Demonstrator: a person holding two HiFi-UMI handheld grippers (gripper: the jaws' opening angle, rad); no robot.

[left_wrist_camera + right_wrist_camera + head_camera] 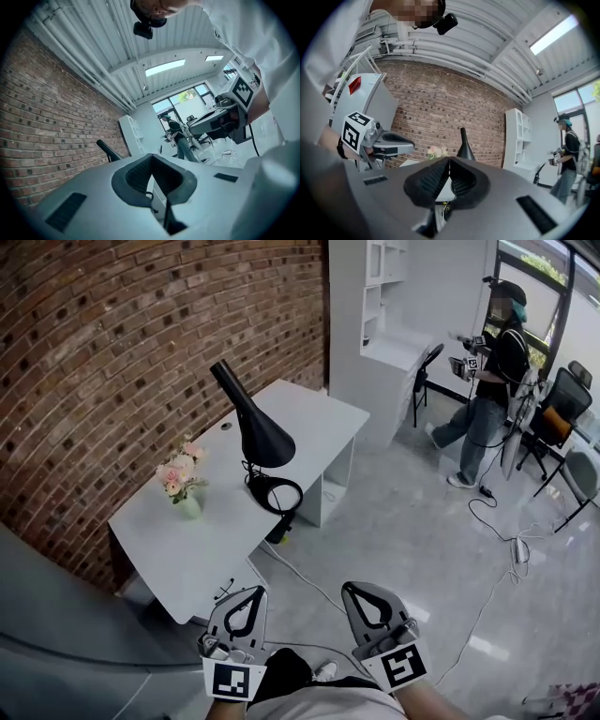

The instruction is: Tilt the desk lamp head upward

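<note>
Both your left claw (251, 592) and right claw (350, 589) are closed and empty, well short of the table (314, 418). The lamp head (264, 441) lies ahead and slightly left, mouth facing down, likely nearer the left claw.

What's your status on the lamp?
Shut and empty: left gripper, right gripper, both short of the desk. Untouched: desk lamp, head angled down. Beside it, apart: flower vase; nothing blocking.

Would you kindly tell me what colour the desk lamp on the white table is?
Black; the desk lamp shows best in the head view.
</note>
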